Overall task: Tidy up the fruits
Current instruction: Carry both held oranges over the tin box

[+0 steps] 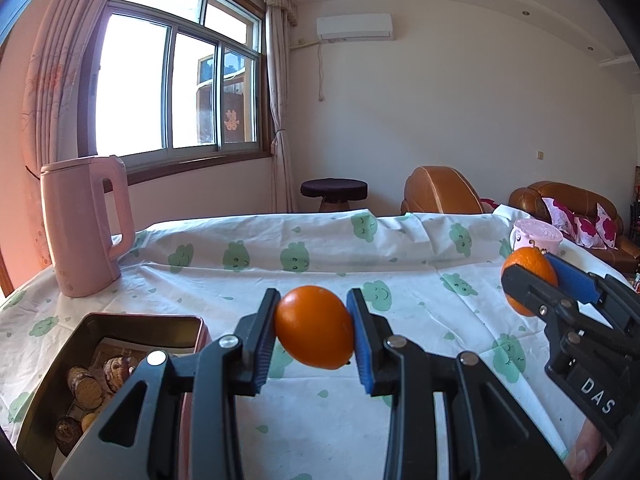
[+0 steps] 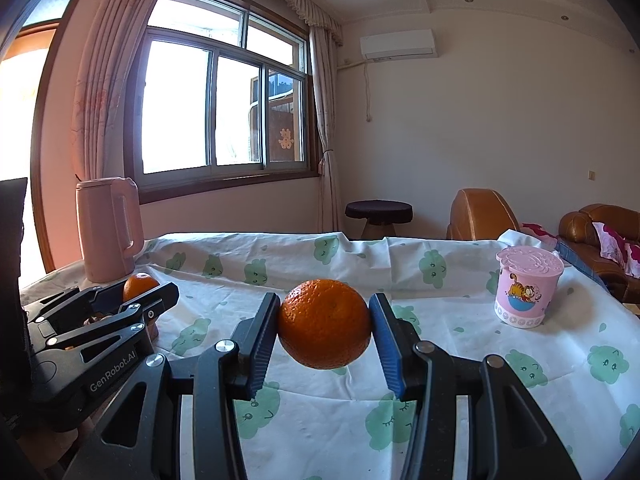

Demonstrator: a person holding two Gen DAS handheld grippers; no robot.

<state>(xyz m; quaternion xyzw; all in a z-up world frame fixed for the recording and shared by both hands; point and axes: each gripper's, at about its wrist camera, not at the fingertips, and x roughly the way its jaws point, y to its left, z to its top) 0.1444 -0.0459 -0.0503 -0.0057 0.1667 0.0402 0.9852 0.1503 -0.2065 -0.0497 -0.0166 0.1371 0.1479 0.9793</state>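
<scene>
A: Tongs status? L tongs [image 1: 314, 334] pinching smooth orange [image 1: 315, 328], held above bench [image 1: 400, 280], centre frame.
B: R tongs [image 2: 325, 330] pinching bumpy orange [image 2: 325, 323], also centre, clear of the cloth.
A: Tin [image 1: 80, 380] lower left, w/ brown items inside.
B: Pink cup [image 2: 527, 286] right; kettle [image 2: 109, 228] left.

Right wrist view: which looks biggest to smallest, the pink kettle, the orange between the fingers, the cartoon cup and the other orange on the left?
1. Pink kettle.
2. Orange between the fingers, though it is nearest the camera, so it looks enlarged.
3. Cartoon cup.
4. Other orange, partly hidden by the left gripper.
</scene>
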